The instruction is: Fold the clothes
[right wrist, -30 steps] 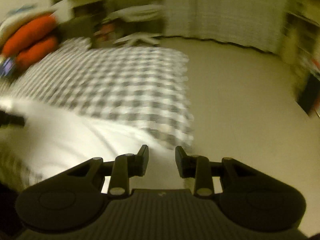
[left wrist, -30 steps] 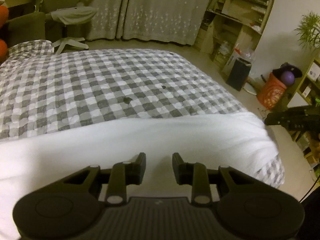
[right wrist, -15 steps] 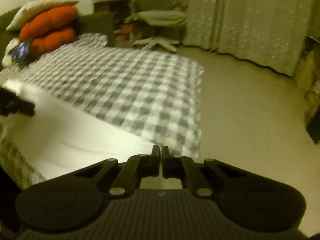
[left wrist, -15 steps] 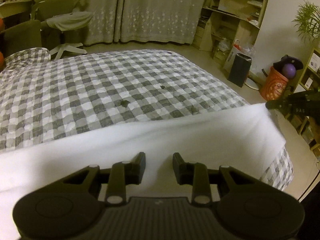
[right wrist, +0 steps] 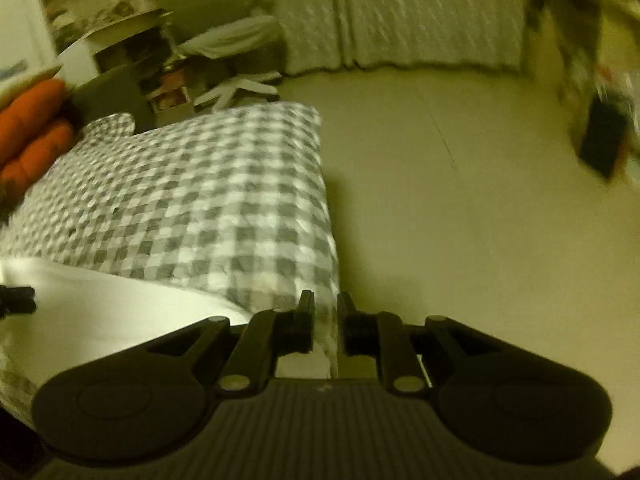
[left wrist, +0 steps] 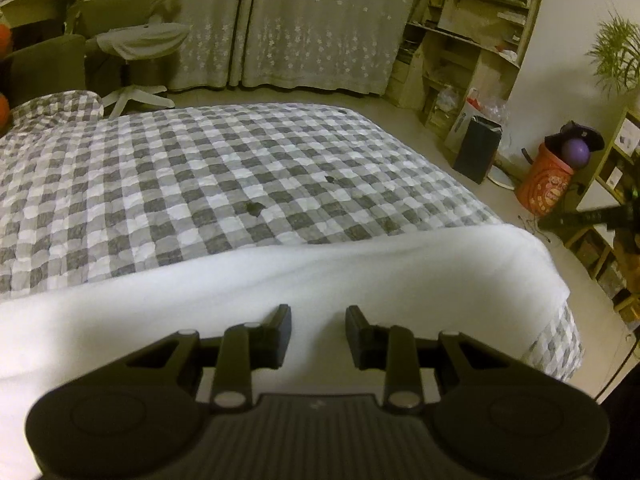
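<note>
Right claw [right wrist: 323, 326] now parted, cloth [left wrist: 280, 280] dropped.

1. We see the cloth [left wrist: 280, 280] lying across the bed's [left wrist: 200, 168] near edge.
2. At 11 o'clock behind the bed stands a chair [left wrist: 136, 44].
3. Shelves [left wrist: 472, 40] stand at 1 o'clock, a bin [left wrist: 546, 188] at 3.

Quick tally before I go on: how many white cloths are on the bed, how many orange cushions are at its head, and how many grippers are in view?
White cloth: 1, spread over the near end of the checked bed
Orange cushions: 2, stacked
Grippers: 2, left gripper and right gripper, both with jaws apart
Total: 5
</note>
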{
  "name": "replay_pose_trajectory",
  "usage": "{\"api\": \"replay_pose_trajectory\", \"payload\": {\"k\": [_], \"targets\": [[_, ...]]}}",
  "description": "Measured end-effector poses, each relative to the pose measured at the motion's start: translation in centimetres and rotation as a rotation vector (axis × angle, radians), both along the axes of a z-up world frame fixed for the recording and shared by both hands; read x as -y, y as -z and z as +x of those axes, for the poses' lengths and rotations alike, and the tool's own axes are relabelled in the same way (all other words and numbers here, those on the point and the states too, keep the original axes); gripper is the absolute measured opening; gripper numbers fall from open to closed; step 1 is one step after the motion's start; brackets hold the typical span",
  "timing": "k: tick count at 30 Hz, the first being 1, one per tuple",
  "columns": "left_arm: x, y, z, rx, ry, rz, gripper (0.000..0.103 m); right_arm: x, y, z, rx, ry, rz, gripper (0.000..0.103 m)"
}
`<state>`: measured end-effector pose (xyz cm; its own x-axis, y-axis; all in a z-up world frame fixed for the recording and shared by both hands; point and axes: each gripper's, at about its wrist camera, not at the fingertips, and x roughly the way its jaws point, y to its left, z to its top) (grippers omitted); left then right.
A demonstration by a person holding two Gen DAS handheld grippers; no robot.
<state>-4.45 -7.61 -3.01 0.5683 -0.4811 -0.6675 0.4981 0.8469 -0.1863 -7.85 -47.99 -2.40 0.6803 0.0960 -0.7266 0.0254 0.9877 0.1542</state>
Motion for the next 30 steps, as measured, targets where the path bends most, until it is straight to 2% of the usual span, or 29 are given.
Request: {"api": "replay_pose_trajectory", "payload": {"k": [7,10,11,12,15,20,23,27,30], "targets": [[0.6,-0.1,-0.6,0.025,0.004,0.03,0.033,2.4,2.7,0.4,-0.154,0.066,0.041,0.017],[0.8,0.0,-0.6,0.031,0.005,0.036,0.033,2.2,2.4,0.5,-0.13,0.037,0.08,0.024],[0.8,0.0,-0.6,0.034,0.006,0.038,0.033,1.9,2.3,0.6,-0.123,0.018,0.095,0.034],[0.9,0.0,-0.6,0.037,0.007,0.04,0.034,1.5,2.2,0.8,-0.116,-0.002,0.11,0.037],[1.1,0.0,-0.8,0.047,0.012,0.048,0.035,-0.3,2.0,0.9,-0.111,-0.09,0.097,0.037],[1.4,0.1,-1.0,0.062,0.019,0.059,0.036,-3.0,0.2,-1.4,-0.035,-0.24,-0.03,0.037],[1.5,0.0,-1.0,0.058,0.015,0.062,0.037,-3.5,-0.2,-3.0,-0.01,-0.329,-0.02,0.037],[1.7,-0.2,-1.0,0.053,0.01,0.067,0.038,-3.8,0.6,-3.3,-0.033,-0.363,-0.034,0.037],[1.9,-0.3,-1.0,0.049,0.006,0.07,0.038,-3.1,0.3,-3.4,-0.011,-0.347,0.001,0.037]]}}
